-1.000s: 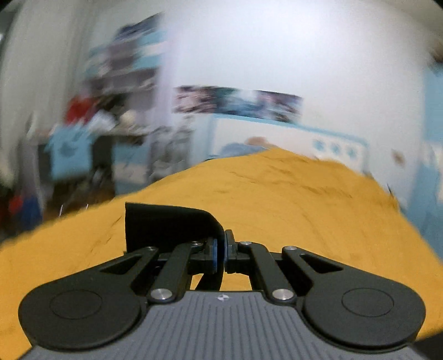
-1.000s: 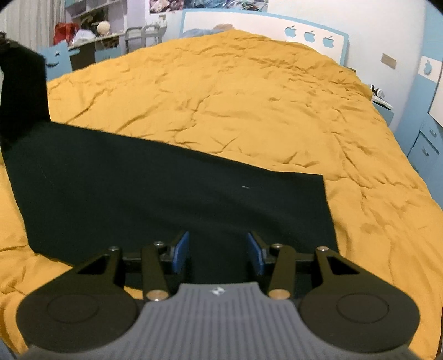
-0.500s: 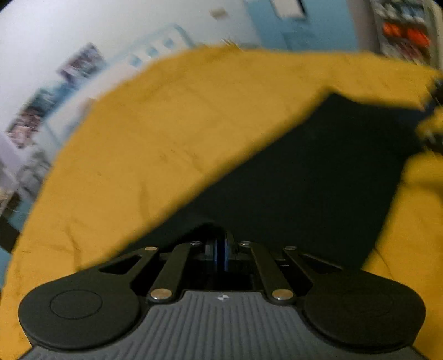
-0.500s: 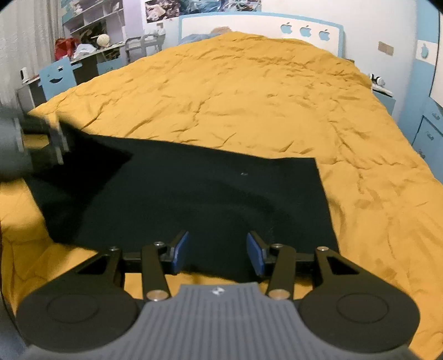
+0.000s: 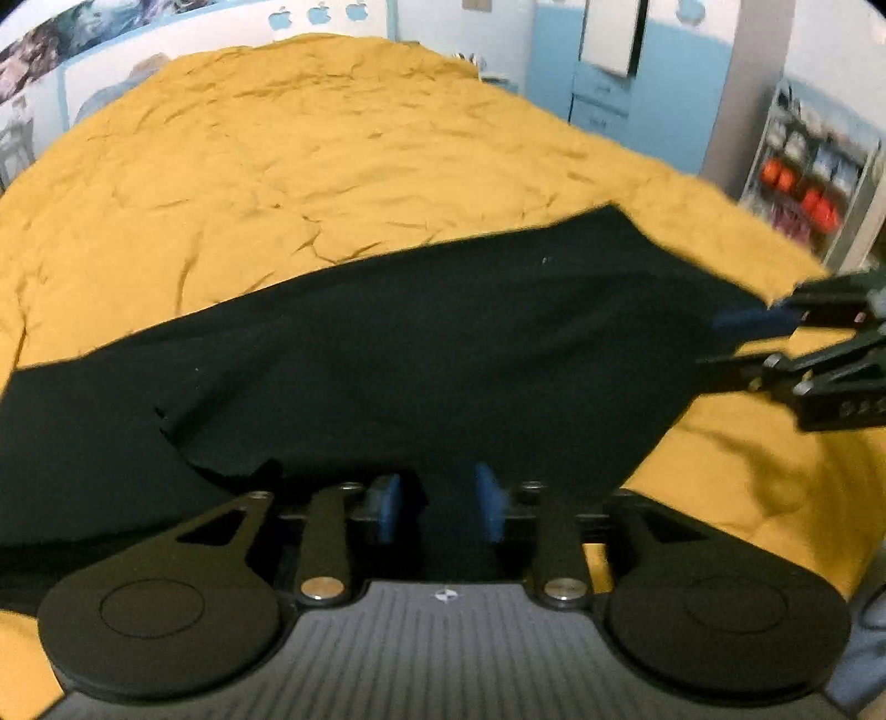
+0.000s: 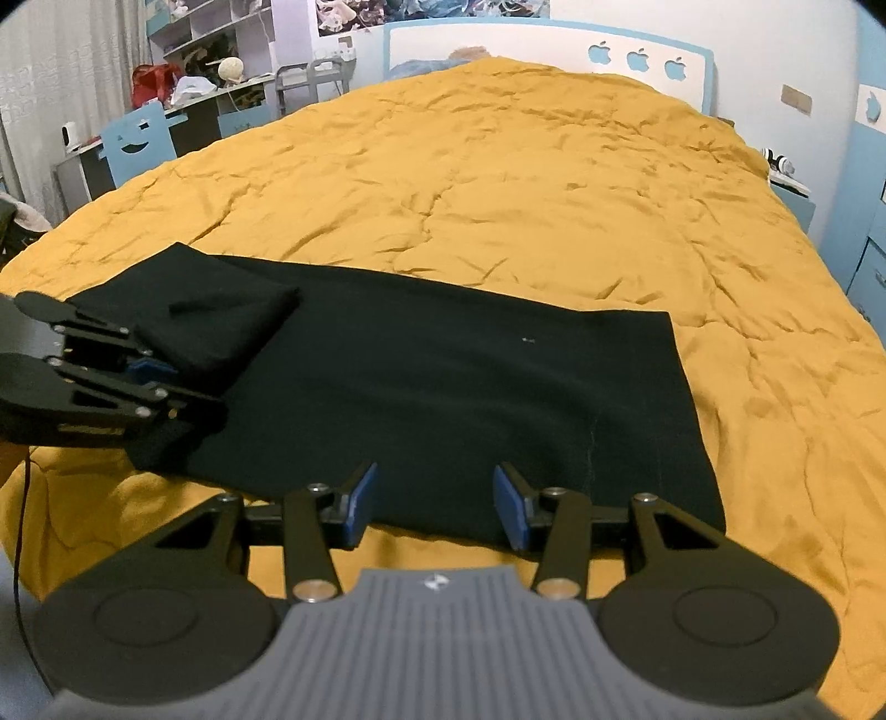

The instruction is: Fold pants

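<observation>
pants [image 6: 443, 399] look soft, limp on the duvet [image 6: 498, 183]; both claws spread; take the near hem.

Each wrist view looks forward along its own tool, low and close over the bed [image 6: 554, 183]. Both face the headboard [image 6: 548, 44] and share the black pants [image 5: 443, 360], each showing the opposite tool.
</observation>
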### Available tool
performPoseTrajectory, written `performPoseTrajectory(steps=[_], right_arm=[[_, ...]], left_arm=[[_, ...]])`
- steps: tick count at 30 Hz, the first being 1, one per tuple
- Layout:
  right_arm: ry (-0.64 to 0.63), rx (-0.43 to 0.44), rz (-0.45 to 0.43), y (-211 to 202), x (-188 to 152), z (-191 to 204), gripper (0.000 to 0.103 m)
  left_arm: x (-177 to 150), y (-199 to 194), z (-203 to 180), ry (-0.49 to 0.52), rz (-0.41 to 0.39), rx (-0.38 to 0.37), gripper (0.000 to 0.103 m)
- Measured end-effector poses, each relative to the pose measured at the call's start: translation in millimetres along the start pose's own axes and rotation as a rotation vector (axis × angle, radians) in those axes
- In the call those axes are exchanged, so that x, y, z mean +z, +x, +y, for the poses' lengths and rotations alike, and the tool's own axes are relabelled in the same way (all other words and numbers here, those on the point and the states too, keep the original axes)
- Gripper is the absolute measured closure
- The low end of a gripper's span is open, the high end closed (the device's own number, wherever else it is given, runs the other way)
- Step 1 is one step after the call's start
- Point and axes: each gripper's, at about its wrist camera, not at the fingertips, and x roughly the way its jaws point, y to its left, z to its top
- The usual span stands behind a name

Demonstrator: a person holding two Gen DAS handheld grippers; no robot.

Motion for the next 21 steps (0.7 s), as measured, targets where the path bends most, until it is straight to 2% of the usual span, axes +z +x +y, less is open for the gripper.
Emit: performPoseTrajectory(steps=[3, 6, 8, 10, 13, 17, 20, 21], right_arm=[[-0.007, 0.005, -0.002, -1, 1, 1, 0.060], [-0.014, 0.007, -0.004, -1, 3, 2, 0.059], [-0.009, 0.011, -0.003, 1, 4, 1, 0.059], [-0.004, 0.012, 0.000, 5, 7, 1, 0.059], [-0.011, 0.004, 0.004, 12, 12, 4, 0.059], [-0.016, 0.013, 0.013, 20, 17, 8, 0.059], [-0.018, 0.007, 0.026, 25, 19, 7, 0.059], [-0.014, -0.001, 0.032, 28, 19, 5, 0.059]], left_arm=[[-3, -17, 5, -0.078, -0.038, -0.012, 0.058], [-7, -45, 22, -0.195, -0.093, -0.050, 0.046], [-5, -60, 39, -0.265, -0.125, -0.065, 0.044], [1, -66, 57, -0.313, -0.149, -0.006, 0.042], [13, -51, 82, -0.372, -0.140, 0.078, 0.042], [18, -12, 105, -0.409, -0.074, 0.136, 0.041], [15, 5, 114, -0.430, -0.057, 0.125, 0.042], [12, 6, 115, -0.433, -0.058, 0.108, 0.046]])
